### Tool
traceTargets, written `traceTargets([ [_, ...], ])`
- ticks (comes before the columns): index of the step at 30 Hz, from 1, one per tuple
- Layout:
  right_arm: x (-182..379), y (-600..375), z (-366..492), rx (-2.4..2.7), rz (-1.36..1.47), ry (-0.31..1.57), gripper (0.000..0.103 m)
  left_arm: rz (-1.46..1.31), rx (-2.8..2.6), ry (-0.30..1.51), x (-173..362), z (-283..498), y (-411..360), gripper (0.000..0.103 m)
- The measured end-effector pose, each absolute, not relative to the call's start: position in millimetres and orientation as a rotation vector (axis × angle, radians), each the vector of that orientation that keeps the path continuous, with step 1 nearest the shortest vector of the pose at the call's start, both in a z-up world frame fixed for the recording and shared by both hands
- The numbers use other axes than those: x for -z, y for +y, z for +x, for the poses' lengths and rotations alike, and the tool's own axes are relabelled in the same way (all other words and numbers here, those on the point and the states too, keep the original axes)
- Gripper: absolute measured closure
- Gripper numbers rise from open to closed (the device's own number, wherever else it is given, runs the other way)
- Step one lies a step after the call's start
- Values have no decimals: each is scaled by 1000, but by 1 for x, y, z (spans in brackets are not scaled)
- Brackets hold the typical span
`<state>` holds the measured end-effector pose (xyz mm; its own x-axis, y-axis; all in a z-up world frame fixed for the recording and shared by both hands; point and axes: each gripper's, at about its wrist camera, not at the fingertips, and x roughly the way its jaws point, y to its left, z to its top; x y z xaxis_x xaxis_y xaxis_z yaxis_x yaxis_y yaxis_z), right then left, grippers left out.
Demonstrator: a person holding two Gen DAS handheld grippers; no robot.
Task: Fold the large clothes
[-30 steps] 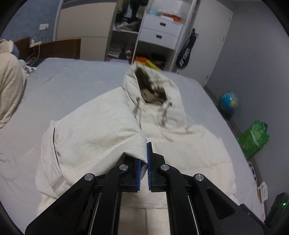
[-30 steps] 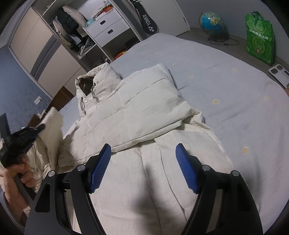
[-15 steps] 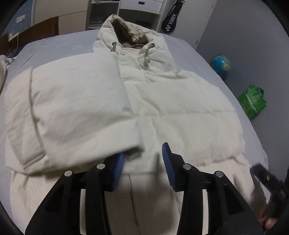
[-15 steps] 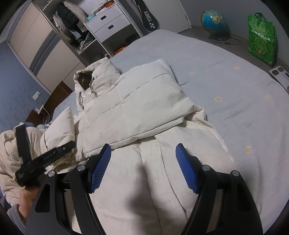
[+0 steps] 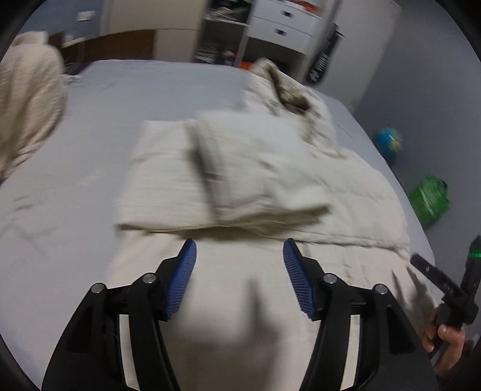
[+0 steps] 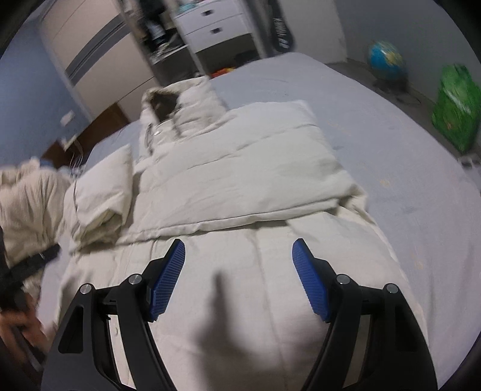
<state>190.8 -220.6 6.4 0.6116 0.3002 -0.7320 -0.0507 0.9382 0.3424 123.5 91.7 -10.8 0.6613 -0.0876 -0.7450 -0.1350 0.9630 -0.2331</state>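
Observation:
A cream hooded puffer jacket lies on the grey bed, hood toward the wardrobe; it also shows in the right wrist view. Both sleeves are folded in over its chest, the left sleeve on the left, the right sleeve across the middle. My left gripper is open and empty, hovering above the jacket's lower body. My right gripper is open and empty above the hem. The right gripper's body shows at the left view's right edge.
A cream blanket is heaped at the bed's left side. A wardrobe with white drawers stands beyond the bed. A globe and a green bag are on the floor to the right.
My left gripper let go of the left sleeve, which now lies folded on the jacket, opened wide and pulled back toward the hem. My right gripper stayed open and shifted slightly.

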Motion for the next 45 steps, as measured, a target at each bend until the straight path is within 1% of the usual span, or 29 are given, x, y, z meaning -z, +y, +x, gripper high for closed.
traceTargets([
  [6,-19,-158,194,-318,71,907,33,-438,-116,821,6,95,144,44],
  [10,-35,-98,198,-404,-79,891,33,-499,-136,759,4,79,154,44],
  [12,-39,-68,202,-440,-138,888,33,-552,-132,711,3,74,161,36],
  [16,-45,-10,208,-494,-280,867,33,-643,-180,688,9,69,179,36],
  [18,-45,15,211,-515,-345,857,33,-674,-216,682,11,67,187,34],
  [19,-45,27,213,-522,-377,851,33,-699,-238,676,12,65,192,33],
  [21,-44,46,216,-529,-425,839,33,-747,-264,648,14,61,202,27],
  [24,-40,75,219,-541,-504,829,33,-808,-292,606,15,53,214,23],
  [31,-9,121,223,-500,-734,846,33,-898,-284,602,25,50,225,22],
  [35,-1,124,233,-482,-720,880,34,-886,-272,609,25,52,222,22],
  [37,-9,118,241,-510,-615,908,65,-884,-269,611,26,54,222,22],
  [38,-13,113,247,-515,-567,931,69,-884,-269,614,26,55,222,22],
  [39,-17,110,250,-522,-537,945,75,-884,-269,616,27,55,222,22],
  [40,-22,103,255,-532,-488,961,79,-883,-268,617,28,56,222,22],
  [45,-54,59,280,-547,-185,991,83,-867,-265,625,28,58,220,22],
])
